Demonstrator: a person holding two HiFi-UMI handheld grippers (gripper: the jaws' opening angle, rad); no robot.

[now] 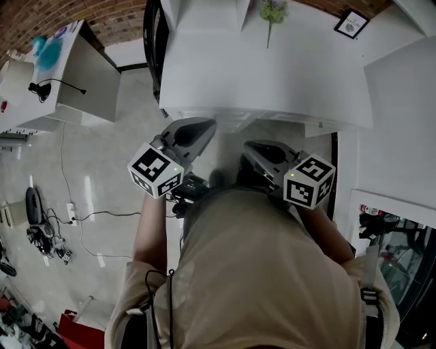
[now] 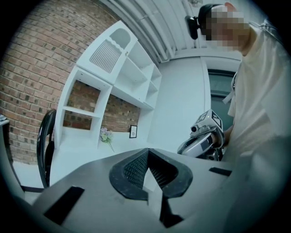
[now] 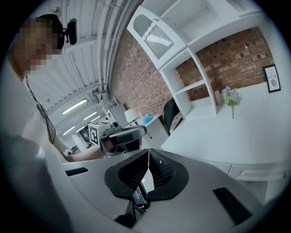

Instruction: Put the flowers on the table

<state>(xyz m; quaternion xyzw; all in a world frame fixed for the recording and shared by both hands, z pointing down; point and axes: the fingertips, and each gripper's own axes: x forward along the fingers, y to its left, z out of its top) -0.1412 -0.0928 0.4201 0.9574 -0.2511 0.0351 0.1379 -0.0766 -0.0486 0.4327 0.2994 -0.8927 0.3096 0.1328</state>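
Observation:
A small bunch of pale purple flowers (image 1: pixel 272 10) with a green stem rests on the white table (image 1: pixel 259 82), far back by the shelf unit. It also shows small in the left gripper view as flowers (image 2: pixel 106 135) and in the right gripper view as flowers (image 3: pixel 230 96). My left gripper (image 1: pixel 206 125) and right gripper (image 1: pixel 249 147) hang side by side close to the person's body, just short of the table's near edge. The left gripper (image 2: pixel 148 152) is shut with nothing in it. The right gripper (image 3: pixel 148 152) has its pads together, also holding nothing.
A black-framed picture (image 1: pixel 351 24) stands at the table's back right. A black chair (image 1: pixel 151 48) stands at the table's left end. White shelves (image 2: pixel 118 77) rise behind the table against a brick wall. Another desk (image 1: pixel 61 68) and cables (image 1: pixel 48 232) lie to the left.

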